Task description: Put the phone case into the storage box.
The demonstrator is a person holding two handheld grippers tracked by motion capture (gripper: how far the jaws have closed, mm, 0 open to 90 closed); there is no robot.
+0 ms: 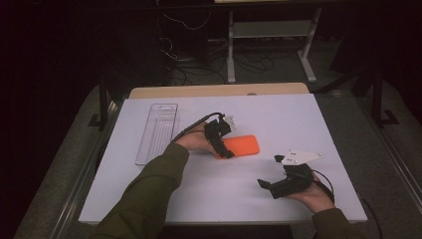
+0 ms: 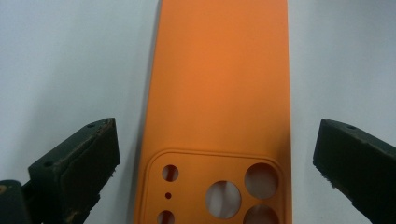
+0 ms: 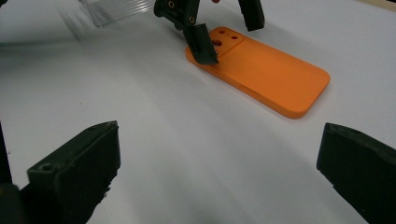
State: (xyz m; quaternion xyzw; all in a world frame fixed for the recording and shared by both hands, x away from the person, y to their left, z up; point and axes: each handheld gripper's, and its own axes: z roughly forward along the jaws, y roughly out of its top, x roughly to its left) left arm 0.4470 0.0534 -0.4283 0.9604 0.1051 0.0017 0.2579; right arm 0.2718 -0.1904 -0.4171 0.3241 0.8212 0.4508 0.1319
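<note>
Left hand-held gripper (image 1: 225, 144): jaws spread wide, one on each long side of the orange phone case (image 1: 241, 146) at its camera-cutout end, neither pad pressing it. The case lies flat, back up, near the middle of the white bench (image 1: 278, 114). Right hand-held gripper (image 1: 271, 186): jaws wide apart, holding nothing, low over the bench near its front edge, well apart from the case. A clear plastic tray (image 1: 158, 132) lies left of the case.
</note>
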